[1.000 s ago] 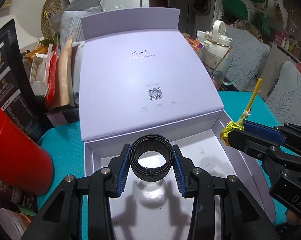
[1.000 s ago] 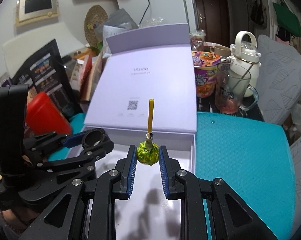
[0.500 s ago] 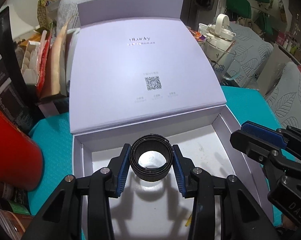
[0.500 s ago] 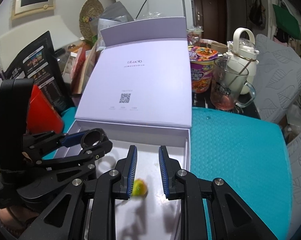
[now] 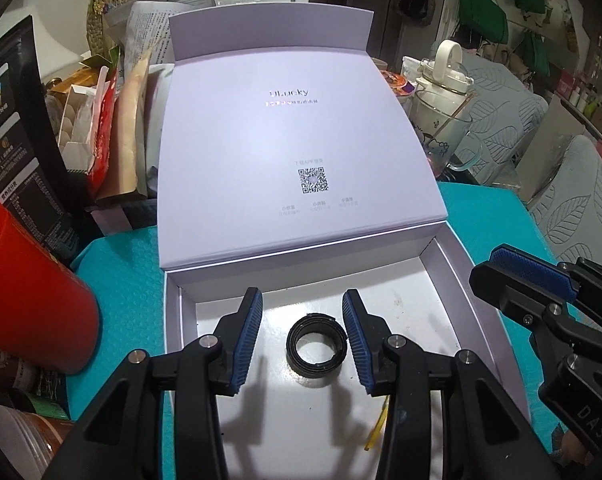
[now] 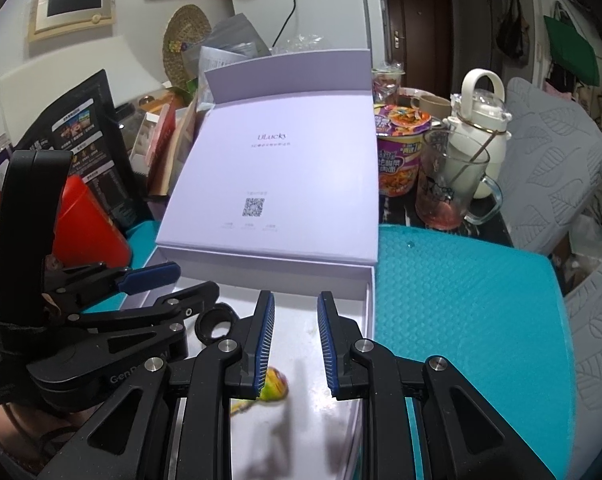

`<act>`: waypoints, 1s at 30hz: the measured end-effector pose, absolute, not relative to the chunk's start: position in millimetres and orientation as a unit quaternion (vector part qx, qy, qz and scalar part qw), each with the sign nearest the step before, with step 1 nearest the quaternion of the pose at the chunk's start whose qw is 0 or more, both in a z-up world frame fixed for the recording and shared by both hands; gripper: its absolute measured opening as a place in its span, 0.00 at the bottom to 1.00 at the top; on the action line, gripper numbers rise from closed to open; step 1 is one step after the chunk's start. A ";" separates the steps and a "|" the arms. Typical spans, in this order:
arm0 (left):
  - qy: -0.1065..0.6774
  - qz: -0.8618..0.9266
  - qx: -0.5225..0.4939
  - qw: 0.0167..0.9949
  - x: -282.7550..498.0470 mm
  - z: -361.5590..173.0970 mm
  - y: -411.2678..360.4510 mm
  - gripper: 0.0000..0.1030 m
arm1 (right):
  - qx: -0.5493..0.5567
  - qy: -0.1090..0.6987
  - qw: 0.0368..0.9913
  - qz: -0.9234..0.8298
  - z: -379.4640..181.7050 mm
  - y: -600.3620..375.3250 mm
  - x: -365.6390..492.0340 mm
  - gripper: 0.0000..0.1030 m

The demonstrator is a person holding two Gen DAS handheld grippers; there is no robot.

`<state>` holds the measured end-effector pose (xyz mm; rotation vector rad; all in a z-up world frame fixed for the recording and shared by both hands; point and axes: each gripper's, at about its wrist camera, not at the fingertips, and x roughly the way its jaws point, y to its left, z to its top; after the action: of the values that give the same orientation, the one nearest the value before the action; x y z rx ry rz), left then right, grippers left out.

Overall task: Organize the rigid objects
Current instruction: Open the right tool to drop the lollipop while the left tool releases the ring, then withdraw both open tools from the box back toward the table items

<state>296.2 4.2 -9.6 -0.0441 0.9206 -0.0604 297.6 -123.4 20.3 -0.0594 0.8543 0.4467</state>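
A black ring (image 5: 317, 345) lies on the white floor of the open lilac box (image 5: 453, 264). My left gripper (image 5: 303, 344) is open, its pads on either side of the ring and apart from it. The ring also shows in the right wrist view (image 6: 215, 323). A lollipop in a green-yellow wrapper (image 6: 275, 389) lies on the box floor (image 6: 341, 408) below my right gripper (image 6: 295, 344), which is open and empty. Its yellow stick (image 5: 377, 430) shows partly behind my left gripper's right finger.
The box lid (image 5: 297, 148) stands open at the back. A red canister (image 5: 29, 300) and snack packs (image 5: 113, 120) crowd the left. A noodle cup (image 6: 399, 152), glass mug (image 6: 449, 192) and white kettle (image 6: 481, 136) stand at the right back. A teal mat (image 6: 461, 300) covers the table.
My left gripper opened and let go of the black ring, which now lies on the box floor. The lollipop, dropped by my right gripper, has come to rest in the box.
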 end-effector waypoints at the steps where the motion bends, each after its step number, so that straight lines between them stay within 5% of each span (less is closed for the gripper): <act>1: 0.442 -0.030 -0.021 0.896 295.3 -7.7 4.3 0.40 | -0.029 0.408 0.887 0.215 22.7 -123.7 296.2 0.22; 30: 0.355 -0.026 -0.007 0.935 226.2 80.7 -2.5 0.40 | -0.045 0.332 0.918 0.212 96.5 -138.8 236.1 0.27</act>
<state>226.2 -2.5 80.7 -0.0138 0.7251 -0.0537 236.1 -138.8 96.5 -0.0932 0.6822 0.4369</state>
